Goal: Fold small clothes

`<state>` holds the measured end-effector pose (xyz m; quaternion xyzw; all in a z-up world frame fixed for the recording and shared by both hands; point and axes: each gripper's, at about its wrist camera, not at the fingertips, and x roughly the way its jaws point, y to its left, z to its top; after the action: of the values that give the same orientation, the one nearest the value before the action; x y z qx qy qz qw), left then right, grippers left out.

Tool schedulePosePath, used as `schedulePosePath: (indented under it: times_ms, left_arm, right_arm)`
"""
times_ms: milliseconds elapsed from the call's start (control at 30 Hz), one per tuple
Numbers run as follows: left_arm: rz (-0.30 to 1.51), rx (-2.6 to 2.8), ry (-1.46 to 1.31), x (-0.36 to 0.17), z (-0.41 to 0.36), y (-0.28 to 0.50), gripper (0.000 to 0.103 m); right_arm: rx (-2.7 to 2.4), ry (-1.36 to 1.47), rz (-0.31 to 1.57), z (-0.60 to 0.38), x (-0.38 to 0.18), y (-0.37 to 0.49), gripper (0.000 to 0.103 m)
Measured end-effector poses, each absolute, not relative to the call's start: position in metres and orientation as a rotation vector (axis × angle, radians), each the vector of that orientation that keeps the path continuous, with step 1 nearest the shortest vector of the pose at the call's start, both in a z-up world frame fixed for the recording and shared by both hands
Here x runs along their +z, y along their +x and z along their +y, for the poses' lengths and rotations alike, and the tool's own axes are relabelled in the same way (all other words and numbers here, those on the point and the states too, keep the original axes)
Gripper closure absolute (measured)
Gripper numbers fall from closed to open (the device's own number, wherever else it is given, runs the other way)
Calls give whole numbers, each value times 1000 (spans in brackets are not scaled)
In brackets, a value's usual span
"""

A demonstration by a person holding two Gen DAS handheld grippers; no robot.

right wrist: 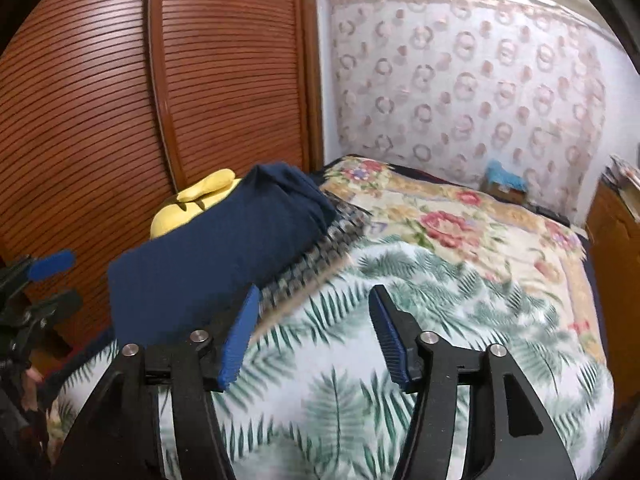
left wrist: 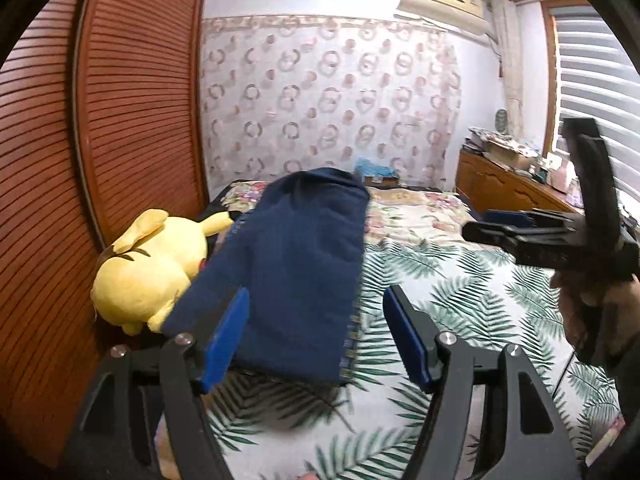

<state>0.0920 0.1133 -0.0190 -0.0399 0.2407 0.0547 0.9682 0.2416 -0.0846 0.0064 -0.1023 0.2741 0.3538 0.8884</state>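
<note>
Bedroom setting: a bed spread with a palm-leaf coverlet (left wrist: 460,292) serves as my folding surface, with a floral quilt (right wrist: 460,220) farther back, a slatted wooden wardrobe door (left wrist: 132,120) along one side, and a wall-hung patterned fabric (left wrist: 328,92) behind. The navy garment (left wrist: 296,264) lies folded into a long, narrow rectangle on top of a checked cloth (right wrist: 320,256), whose edge shows along the garment's side; I judge the pile sits near the wardrobe side to leave the open coverlet free for working. A yellow plush toy (left wrist: 148,268) rests just beside the garment, against the door.

My left gripper (left wrist: 316,336) has its blue pads spread apart. The near end of the garment shows between them, but neither pad presses on it. My right gripper (right wrist: 312,336) is likewise spread wide, over bare leaf-print coverlet, with the garment's corner just beside its left pad and nothing pinched. In the left view the right gripper appears at the far right, well apart from the garment.

I read this as a release: the fold looks complete, and both tools stand clear so as not to drag the fabric.
</note>
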Motion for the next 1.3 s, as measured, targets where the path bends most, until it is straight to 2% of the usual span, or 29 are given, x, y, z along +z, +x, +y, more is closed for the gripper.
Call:
schedulePosePath:
  times_ms: [100,567,867,1300]
  left_arm:
    - [479,69,-63,-15,89,88,34]
    - [445,-42,-34,21,4,73,34]
    - [411,-35,-33,48,-18,59,34]
    - [422,-22,-32,49,-20,55,34]
  right_arm:
    - [687,-188,542,-118,11,215,30]
    - [463,-90,472,-227,38,134,27]
    - [387,-43,394,-263,62,96,26]
    - [382,-16,381,-271,63,96,26]
